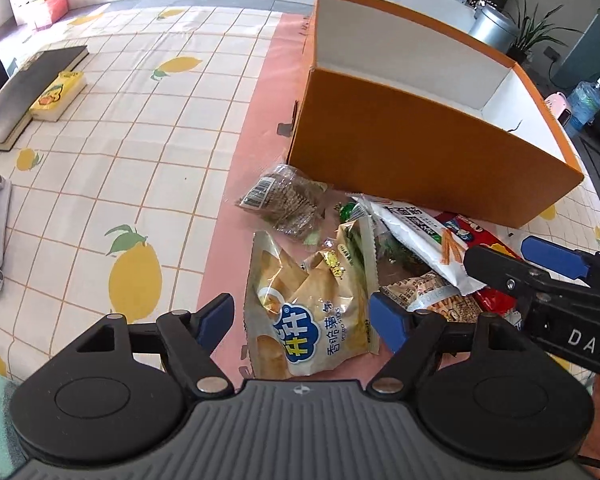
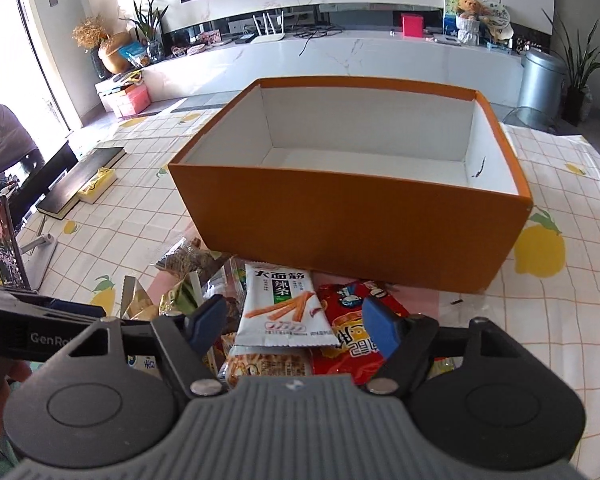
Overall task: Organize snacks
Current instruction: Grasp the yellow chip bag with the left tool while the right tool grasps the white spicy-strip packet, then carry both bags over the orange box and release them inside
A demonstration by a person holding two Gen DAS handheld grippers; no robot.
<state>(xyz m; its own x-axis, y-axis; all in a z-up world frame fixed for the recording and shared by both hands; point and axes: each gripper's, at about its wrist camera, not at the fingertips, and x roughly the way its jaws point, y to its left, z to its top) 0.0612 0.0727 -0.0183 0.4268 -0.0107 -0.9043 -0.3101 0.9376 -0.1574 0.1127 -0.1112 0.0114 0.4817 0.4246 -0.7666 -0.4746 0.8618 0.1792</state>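
While the left gripper [image 1: 302, 320] hangs low and level with its blue fingers spread, a yellow potato-stick bag [image 1: 312, 308] lies between them on the pink mat [image 1: 256, 120]; the orange box [image 1: 420, 140] stands ahead to its right, and the right gripper [image 1: 540, 260] reaches in from the right.

From the right wrist, the right gripper [image 2: 294, 326] also hovers spread wide over a white snack packet [image 2: 284, 308] and a red packet [image 2: 352, 328], with the open box [image 2: 352, 220] straight ahead.

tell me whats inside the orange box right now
Nothing visible: the orange box shows only bare white walls and floor. Its near wall hides the front strip of the floor.
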